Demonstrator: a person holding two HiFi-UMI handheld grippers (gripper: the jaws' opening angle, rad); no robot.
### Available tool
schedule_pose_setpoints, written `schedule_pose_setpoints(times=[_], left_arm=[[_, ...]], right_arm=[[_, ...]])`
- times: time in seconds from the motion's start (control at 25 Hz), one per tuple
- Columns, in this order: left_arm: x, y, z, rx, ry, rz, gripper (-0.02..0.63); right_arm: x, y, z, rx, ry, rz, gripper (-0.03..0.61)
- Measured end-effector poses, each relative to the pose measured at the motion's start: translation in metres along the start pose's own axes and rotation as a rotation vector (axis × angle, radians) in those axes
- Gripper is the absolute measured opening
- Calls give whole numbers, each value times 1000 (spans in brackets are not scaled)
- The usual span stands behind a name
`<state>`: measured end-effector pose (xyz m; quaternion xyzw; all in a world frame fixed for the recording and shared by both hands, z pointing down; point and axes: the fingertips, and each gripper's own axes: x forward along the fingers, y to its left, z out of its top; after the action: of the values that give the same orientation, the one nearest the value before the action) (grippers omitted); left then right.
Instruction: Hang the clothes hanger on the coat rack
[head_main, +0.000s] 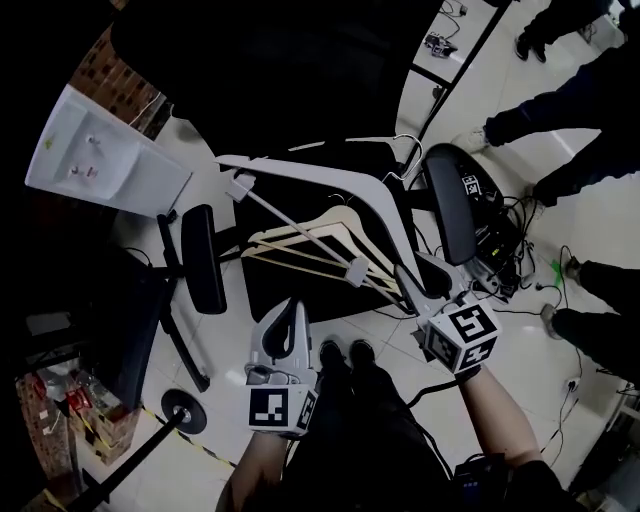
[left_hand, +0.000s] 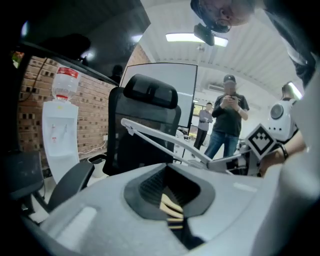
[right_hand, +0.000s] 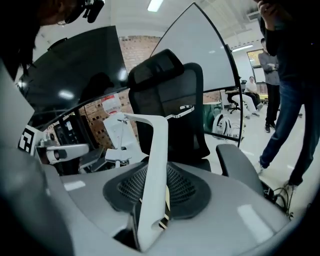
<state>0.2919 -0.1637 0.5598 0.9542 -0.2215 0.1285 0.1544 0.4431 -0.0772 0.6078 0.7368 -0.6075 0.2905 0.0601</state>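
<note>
Two grippers shared a bundle of hangers in the air above an office chair (head_main: 203, 255), so the step in hand looked like the carry toward the rack, with no hanging begun. At far left stood a water dispenser (head_main: 100, 150), then the chair with its armrests spread to either side. The left gripper (head_main: 286, 322) was clamped on the wooden hangers (head_main: 322, 236), whose pale bars showed pinched between its dark pads in the left gripper view. Over these lay the white hanger (head_main: 335, 182), slanting from upper left down toward the right, with a metal hook (head_main: 405, 150) rising near the chair's right armrest. The right gripper (head_main: 416, 290) was closed on the white hanger's arm, which stood upright between its jaws in the right gripper view. Bystanders' legs (head_main: 560, 100) filled the right edge. No coat rack could be named for certain; a black pole (head_main: 470, 55) at top right might be one. Next, I judge, the bundle needed turning so the hook faced a bar or peg, then lowering onto it before either gripper let go.
</note>
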Motion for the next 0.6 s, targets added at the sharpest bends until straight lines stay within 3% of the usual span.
schedule_pose_setpoints(times=[0.28, 0.6], left_arm=[[-20, -3, 53, -6, -98, 22, 4], [-44, 31, 96, 38, -175, 115, 4]], right_arm=[[-30, 35, 62, -11, -80, 63, 112], [-41, 78, 121, -132, -152, 138, 112]])
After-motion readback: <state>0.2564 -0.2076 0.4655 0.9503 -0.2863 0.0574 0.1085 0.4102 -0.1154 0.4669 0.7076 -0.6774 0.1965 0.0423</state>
